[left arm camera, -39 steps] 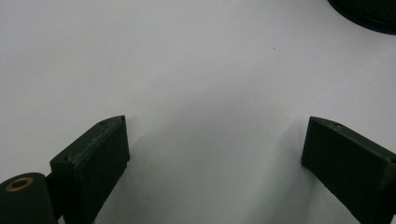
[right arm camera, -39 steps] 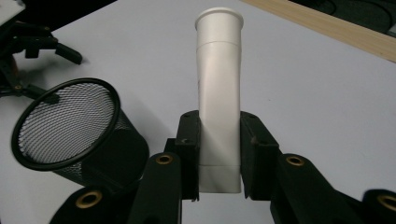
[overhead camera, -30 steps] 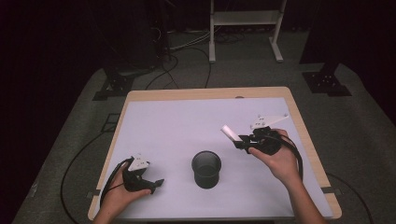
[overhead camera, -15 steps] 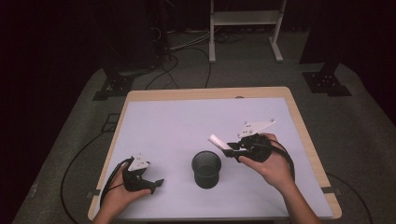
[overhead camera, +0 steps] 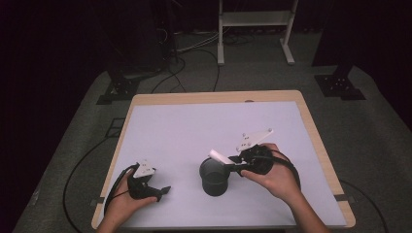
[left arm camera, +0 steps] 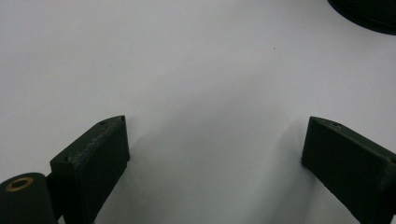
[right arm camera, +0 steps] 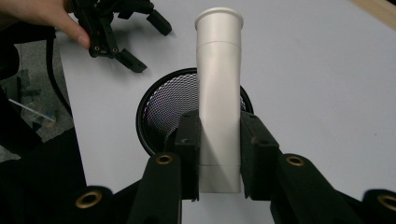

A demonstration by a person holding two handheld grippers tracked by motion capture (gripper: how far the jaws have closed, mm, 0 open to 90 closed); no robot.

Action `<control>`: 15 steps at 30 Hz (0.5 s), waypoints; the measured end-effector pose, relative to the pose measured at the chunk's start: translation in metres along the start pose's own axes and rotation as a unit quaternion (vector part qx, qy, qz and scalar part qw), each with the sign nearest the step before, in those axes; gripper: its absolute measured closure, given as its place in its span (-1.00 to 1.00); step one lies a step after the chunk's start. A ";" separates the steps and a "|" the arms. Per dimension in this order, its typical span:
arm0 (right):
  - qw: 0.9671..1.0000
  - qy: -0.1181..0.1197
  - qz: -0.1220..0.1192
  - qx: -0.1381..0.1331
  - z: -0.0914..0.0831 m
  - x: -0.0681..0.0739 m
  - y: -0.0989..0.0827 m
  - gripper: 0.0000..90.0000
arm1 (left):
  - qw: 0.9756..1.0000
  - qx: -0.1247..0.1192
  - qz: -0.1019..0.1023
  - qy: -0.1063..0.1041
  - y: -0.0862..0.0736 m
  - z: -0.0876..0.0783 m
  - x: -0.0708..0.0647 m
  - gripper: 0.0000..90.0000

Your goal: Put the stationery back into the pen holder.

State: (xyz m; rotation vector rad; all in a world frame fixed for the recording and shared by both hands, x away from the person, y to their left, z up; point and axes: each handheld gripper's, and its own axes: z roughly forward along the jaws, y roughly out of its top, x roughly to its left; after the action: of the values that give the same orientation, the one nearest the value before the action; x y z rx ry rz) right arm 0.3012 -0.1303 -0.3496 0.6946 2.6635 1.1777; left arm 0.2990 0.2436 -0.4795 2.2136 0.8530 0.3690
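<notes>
A dark room with grey carpet and a white metal stand (overhead camera: 255,29) surrounds the counter (overhead camera: 160,131), a wood-edged slab under a smooth, matte white sheet. Near its front middle stands the black mesh cup (overhead camera: 214,176), round and perforated. Just right of the cup, the right gripper (right arm camera: 218,140) pinches a smooth white plastic tube (right arm camera: 218,93) between its fingers, the flared end poised above the cup's rim. Left of the cup, well apart, the left gripper (left arm camera: 215,154) rests with fingers spread over bare sheet.
</notes>
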 end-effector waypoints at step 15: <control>1.000 0.005 -0.004 0.026 0.012 0.003 0.001 0.56 | 1.000 0.000 0.000 0.000 0.000 0.000 0.000 -0.85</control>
State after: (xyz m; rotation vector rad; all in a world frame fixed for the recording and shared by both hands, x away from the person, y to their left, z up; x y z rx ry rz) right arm 0.3029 -0.1204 -0.3572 0.6881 2.7117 1.1171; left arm 0.2990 0.2436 -0.4795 2.2130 0.8535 0.3685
